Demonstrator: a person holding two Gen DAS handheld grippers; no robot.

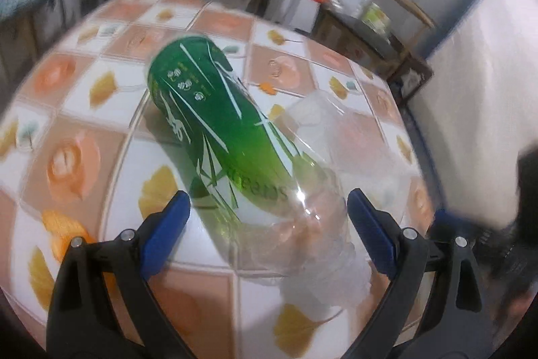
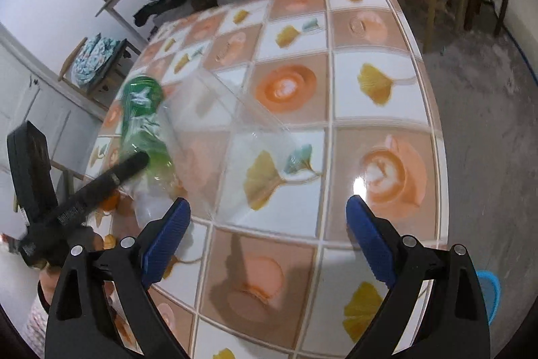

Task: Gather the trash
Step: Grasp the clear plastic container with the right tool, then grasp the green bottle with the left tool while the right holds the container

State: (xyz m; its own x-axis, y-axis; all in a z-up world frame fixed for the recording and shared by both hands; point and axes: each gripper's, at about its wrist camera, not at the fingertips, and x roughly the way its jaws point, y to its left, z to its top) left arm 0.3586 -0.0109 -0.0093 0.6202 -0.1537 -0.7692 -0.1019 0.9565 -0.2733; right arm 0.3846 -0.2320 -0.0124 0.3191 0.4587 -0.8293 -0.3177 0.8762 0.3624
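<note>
Green-label bottle [image 1: 215, 130] – text unreadable – btwn open left gripper [image 1: 267, 211].

A clear plastic bottle [image 1: 235, 137] with a green label was seen lying on the tiled tablecloth [image 1: 67, 157], its neck end pointed toward the camera. The left gripper [image 1: 267, 211] was held wide open, its blue pads [image 1: 166, 231] set either side of the bottle's clear shoulder, not touching it.
</note>
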